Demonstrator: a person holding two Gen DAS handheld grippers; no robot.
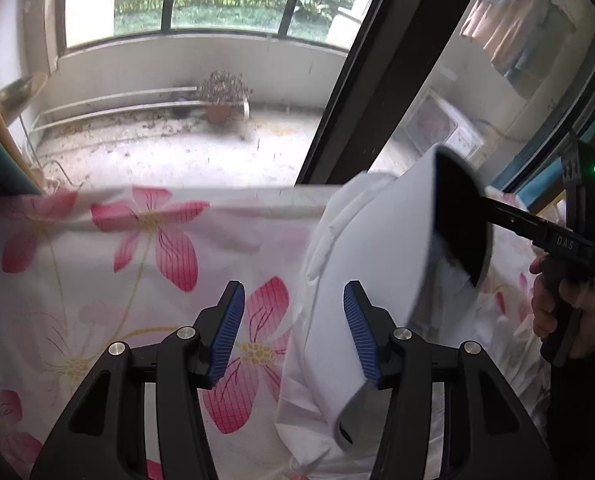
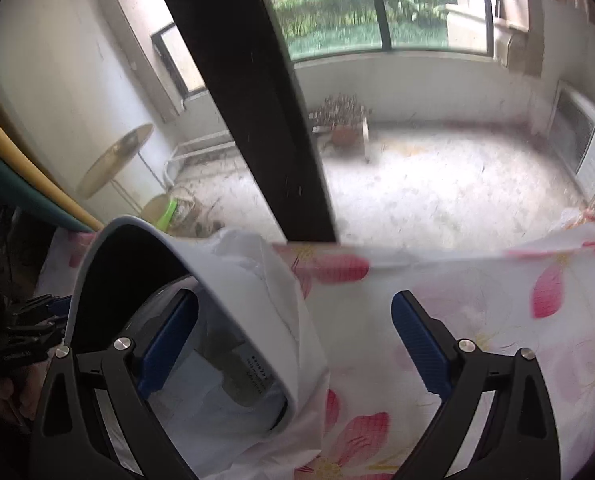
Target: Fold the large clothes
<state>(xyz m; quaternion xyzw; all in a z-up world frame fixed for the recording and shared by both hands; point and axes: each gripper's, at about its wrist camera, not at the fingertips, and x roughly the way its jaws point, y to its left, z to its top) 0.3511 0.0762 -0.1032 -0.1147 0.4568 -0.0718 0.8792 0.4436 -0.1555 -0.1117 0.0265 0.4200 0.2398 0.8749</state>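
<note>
A white garment (image 1: 329, 320) with a stiff grey-lined hood or collar (image 1: 425, 216) lies bunched on a bed covered by a pink-flowered sheet (image 1: 137, 248). My left gripper (image 1: 293, 336) is open just above the sheet, its right finger (image 1: 361, 344) against the garment's edge. In the right wrist view the same garment (image 2: 257, 304) lies at the lower left. My right gripper (image 2: 293, 344) is open, its left finger (image 2: 169, 344) inside the hood's dark opening (image 2: 137, 264). The right gripper's black body and the hand holding it show in the left wrist view (image 1: 569, 248).
The bed's far edge (image 1: 217, 194) runs along a glass sliding door with a black frame (image 1: 361, 92). Behind the glass is a balcony with a potted plant (image 1: 223, 98) and a white cabinet (image 2: 589, 148). A teal and yellow edge (image 2: 25, 176) curves at the left.
</note>
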